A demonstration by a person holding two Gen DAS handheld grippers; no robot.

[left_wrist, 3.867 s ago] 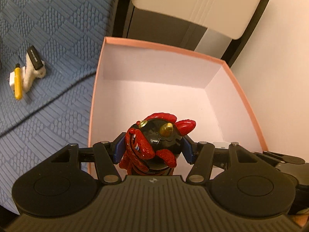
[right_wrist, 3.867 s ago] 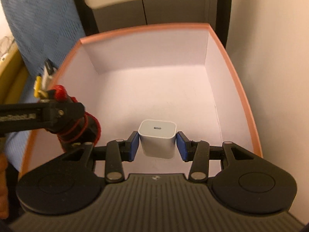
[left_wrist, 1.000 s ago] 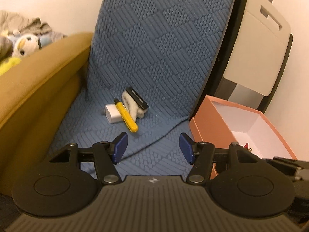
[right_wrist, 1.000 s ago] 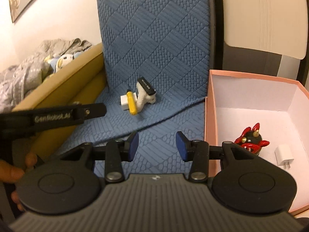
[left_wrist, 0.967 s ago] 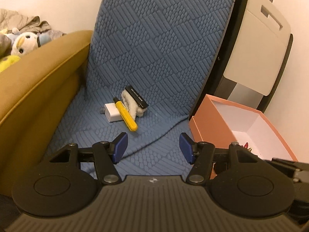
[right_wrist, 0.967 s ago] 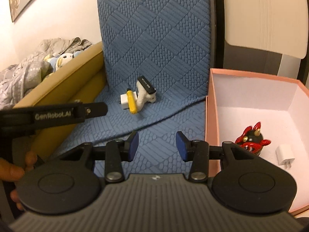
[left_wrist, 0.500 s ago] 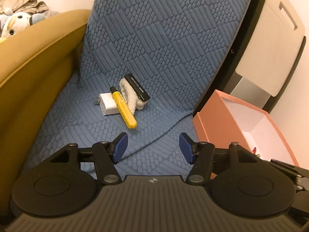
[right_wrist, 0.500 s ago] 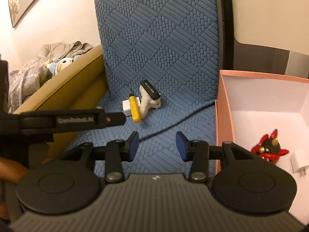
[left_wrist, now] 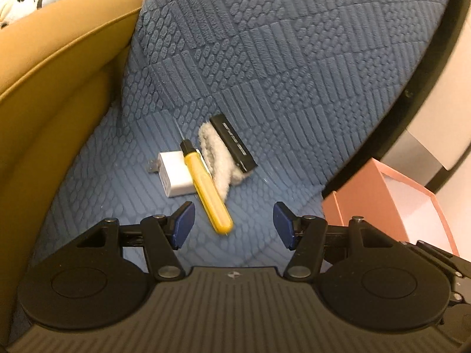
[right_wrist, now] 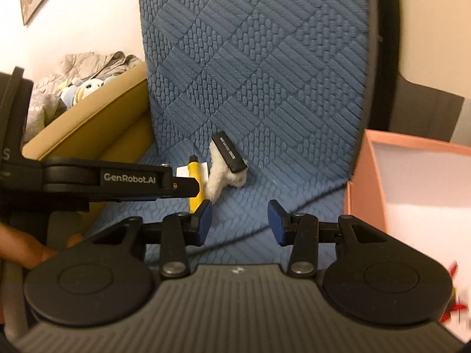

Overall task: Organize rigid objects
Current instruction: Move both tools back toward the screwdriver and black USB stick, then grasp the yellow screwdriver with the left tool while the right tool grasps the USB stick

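- Far left: mustard sofa arm (left_wrist: pixel 59 94), plush toys (right_wrist: pixel 79 88) piled behind it. Not task items as far as I can tell.
- Left gripper (left_wrist: pixel 234 223): jaws about half open, nothing between the pads. Aimed down at the pile on the blue textured cover (left_wrist: pixel 294 73), yellow handle tip just ahead of the gap.
- Pile, left to right, all touching or overlapping: white plug-in charger (left_wrist: pixel 173 173) lying flat, prongs to the left; yellow-handled tool (left_wrist: pixel 206 191) leaning across its right edge; white fluffy pad (left_wrist: pixel 216 158) under a black bar-shaped piece (left_wrist: pixel 234 145).
- Right gripper (right_wrist: pixel 240 220): jaws parted, narrower than the left, empty. Pile is ahead and left of it, partly hidden by the left gripper's body.
- Right: pink box (left_wrist: pixel 371 197), open, white inside. A blurred red object (right_wrist: pixel 454 306) sits at the frame edge inside it; can't confirm what else is in there.
- Progress: partly done. At least one item boxed, three or four still on the cover. Likely next pick is the yellow tool, closest to the left jaws.
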